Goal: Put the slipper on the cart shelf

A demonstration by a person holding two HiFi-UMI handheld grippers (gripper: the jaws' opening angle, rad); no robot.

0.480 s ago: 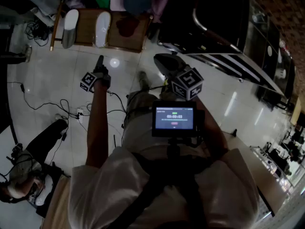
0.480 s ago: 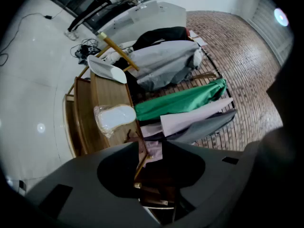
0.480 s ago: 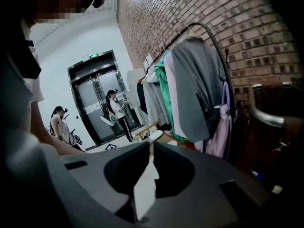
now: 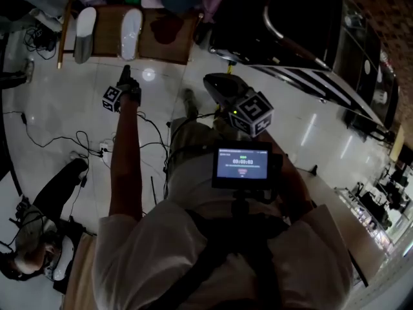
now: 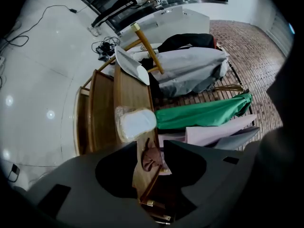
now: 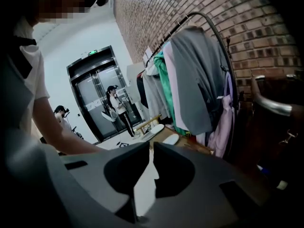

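Two white slippers lie on a low wooden bench (image 4: 168, 44) at the top of the head view, one at its left end (image 4: 84, 34) and one near the middle (image 4: 131, 33). My left gripper (image 4: 126, 76) reaches out over the floor just short of the bench; its jaws stand apart and empty. In the left gripper view the gripper (image 5: 151, 144) points at the plastic-wrapped slipper (image 5: 136, 122), with a brown cloth (image 5: 151, 158) nearer. My right gripper (image 4: 219, 86) hangs near my body, jaws together and empty (image 6: 150, 146). The black cart (image 4: 290, 31) stands at the upper right.
Clothes hang on a rack (image 5: 204, 113) behind the bench: green, pink and grey garments. Cables (image 4: 84, 141) trail over the glossy white floor. A person (image 4: 39, 237) sits at the lower left. A small screen (image 4: 242, 165) is mounted at my chest. The cart's metal handle (image 6: 270, 106) shows at right.
My left arm has stretched further forward and left, bringing the left gripper closer to the bench. The right gripper has barely moved.
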